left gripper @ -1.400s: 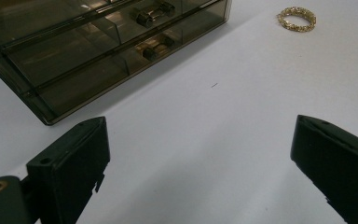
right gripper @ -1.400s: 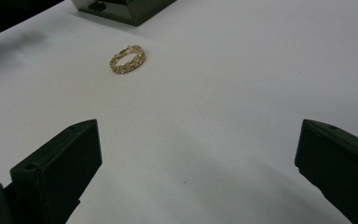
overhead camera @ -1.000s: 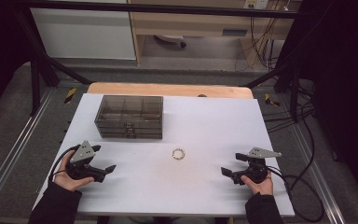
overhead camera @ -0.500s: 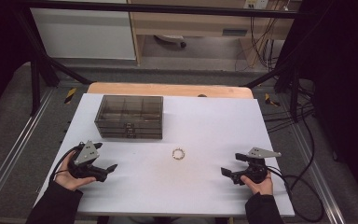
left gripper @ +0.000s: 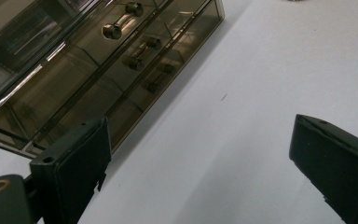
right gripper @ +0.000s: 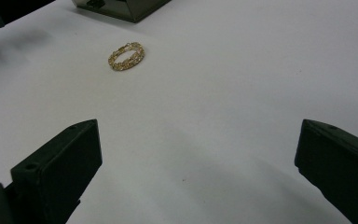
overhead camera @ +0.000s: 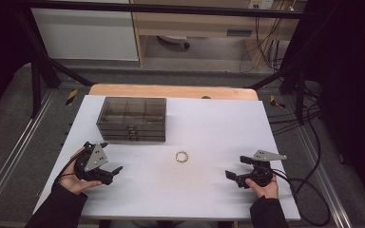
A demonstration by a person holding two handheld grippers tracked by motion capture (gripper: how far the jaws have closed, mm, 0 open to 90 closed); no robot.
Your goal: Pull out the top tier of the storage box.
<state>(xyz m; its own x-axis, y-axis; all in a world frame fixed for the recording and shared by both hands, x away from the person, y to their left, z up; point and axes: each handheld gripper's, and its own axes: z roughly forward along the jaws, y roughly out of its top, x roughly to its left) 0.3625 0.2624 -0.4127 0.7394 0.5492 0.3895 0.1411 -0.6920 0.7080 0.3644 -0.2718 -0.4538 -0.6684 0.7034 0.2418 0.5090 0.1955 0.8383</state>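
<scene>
Gold bracelet [overhead camera: 182,156], one, smoky drawer box [overhead camera: 131,118], one, left claw [overhead camera: 110,172] and right claw [overhead camera: 233,176] both agape, empty

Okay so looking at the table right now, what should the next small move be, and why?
Probably ease the right gripper forward toward the small gold chain bracelet. Its jaws stand open and empty, and the bracelet lies loose on the white table ahead of them. The left gripper, also open, faces the smoky clear plastic drawer box.
</scene>
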